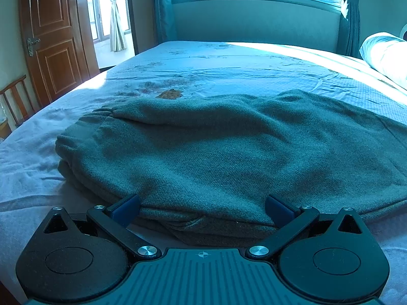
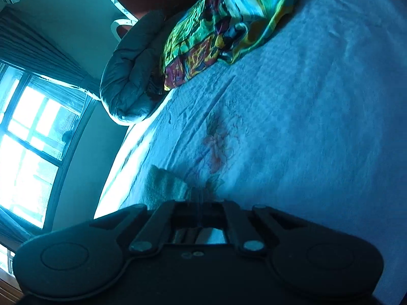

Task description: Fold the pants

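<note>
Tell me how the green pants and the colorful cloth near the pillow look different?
The pants are one plain dark green; the colorful cloth has bright swirls of yellow, green, blue and red. The pants lie folded in a flat, tidy stack; the cloth is bunched up and crumpled. The pants look fuzzy and thick; the cloth looks shiny and thin. Both rest on the same pale bedsheet.

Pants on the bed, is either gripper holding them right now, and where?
Left gripper is open at the pants' near folded edge, holding nothing. Right gripper is shut; any hold cannot be told.
</note>
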Available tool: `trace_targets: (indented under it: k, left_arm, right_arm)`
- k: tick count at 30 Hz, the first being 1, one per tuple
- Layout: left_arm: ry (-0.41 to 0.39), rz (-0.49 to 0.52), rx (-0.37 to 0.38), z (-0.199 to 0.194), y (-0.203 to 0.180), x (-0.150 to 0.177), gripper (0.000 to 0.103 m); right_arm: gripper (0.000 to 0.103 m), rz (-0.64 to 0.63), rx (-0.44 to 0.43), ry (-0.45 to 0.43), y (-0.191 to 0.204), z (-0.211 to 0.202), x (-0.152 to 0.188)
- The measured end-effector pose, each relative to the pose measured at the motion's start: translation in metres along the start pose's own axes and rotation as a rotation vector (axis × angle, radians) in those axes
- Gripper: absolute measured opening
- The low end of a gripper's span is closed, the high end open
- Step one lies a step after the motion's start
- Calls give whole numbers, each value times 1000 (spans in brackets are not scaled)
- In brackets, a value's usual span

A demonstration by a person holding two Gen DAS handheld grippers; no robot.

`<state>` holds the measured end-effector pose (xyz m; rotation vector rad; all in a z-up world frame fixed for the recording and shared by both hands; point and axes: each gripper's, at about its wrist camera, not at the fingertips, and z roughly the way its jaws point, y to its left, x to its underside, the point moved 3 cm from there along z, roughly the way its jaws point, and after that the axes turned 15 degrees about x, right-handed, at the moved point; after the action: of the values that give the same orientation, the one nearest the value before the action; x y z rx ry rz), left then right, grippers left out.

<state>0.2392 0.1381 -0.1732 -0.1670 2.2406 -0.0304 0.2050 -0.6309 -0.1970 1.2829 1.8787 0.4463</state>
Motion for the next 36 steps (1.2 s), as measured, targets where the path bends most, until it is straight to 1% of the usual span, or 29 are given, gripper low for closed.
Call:
trace_targets:
  k: [1,2,3,4,5,6,7,8,11,13,15,18,20,21,23,24,26,27,28,29,30,31,33,34,35,36]
  left_arm:
    - [-2,-1,0,0,0,0,103]
    - [-3,-3,1,-1,0,0,103]
    - [-4,-5,2,-2,0,-1,103]
    - [-11,-3,2,-3,1,-2,103]
    - [-22,1,-1,-6,1,-2,103]
    - [-25,2,0,-7,1,-3,103]
    - [-26,-4,2,-9,3,-3,103]
    - [-44,-17,-1,-14,5,-4,103]
    - [-85,-42,-26,-31,16,-5,103]
    - [-113,-76,-38,-43,31,-5,103]
    - [-119,-104,-52,-50,50,-6,103]
    - [-135,-151,-66,-52,81,-10,103]
    - [-147,-189,-54,-48,101,-18,90]
    - [-142,-225,-45,-43,113,-22,77]
    - [-118,-325,-30,-29,138,-25,68]
    - [-118,-373,-16,-23,148,-26,66]
    - [-104,-435,-6,-11,162,-24,66]
    - [-98,-471,16,-5,168,-22,65]
    - [-95,-513,38,2,173,-20,63]
    - [-100,-530,47,5,175,-19,59]
    - [-116,-525,56,7,176,-20,46]
    - [-130,-515,68,8,177,-21,38]
    - [-174,-523,95,3,181,-26,32]
    - [-189,-506,94,-2,180,-29,31]
    - [-184,-466,86,-2,180,-30,31]
    - [-147,-441,70,5,181,-26,31]
  right_arm:
    - [0,15,-31,41,-3,3,0]
    - [0,45,-84,83,-5,3,1]
    - [4,45,-104,100,-5,1,3]
    - [10,34,-105,98,-3,-2,5]
    - [13,28,-117,104,-1,-3,8]
    - [13,26,-134,122,2,-2,11]
    - [13,18,-129,134,6,-1,14]
    - [13,12,-119,136,9,0,16]
    - [13,9,-135,147,16,1,23]
    - [15,-18,-131,139,21,-1,28]
    - [15,-35,-134,140,24,-2,34]
    - [16,-47,-128,142,26,-5,42]
    - [17,-55,-123,143,28,-8,47]
    - [17,-59,-119,144,29,-8,48]
    - [19,-67,-115,142,32,-11,51]
    - [20,-69,-112,139,33,-12,52]
    - [21,-73,-106,136,35,-13,54]
    - [21,-72,-100,135,35,-13,55]
    - [21,-68,-97,134,36,-13,55]
    - [21,-68,-95,133,36,-14,56]
    - [22,-68,-91,132,37,-14,56]
    - [22,-67,-85,130,37,-14,57]
    - [23,-61,-81,130,38,-15,58]
    - [23,-61,-85,126,38,-16,58]
    - [25,-68,-88,121,39,-17,58]
    - [25,-79,-86,115,39,-17,57]
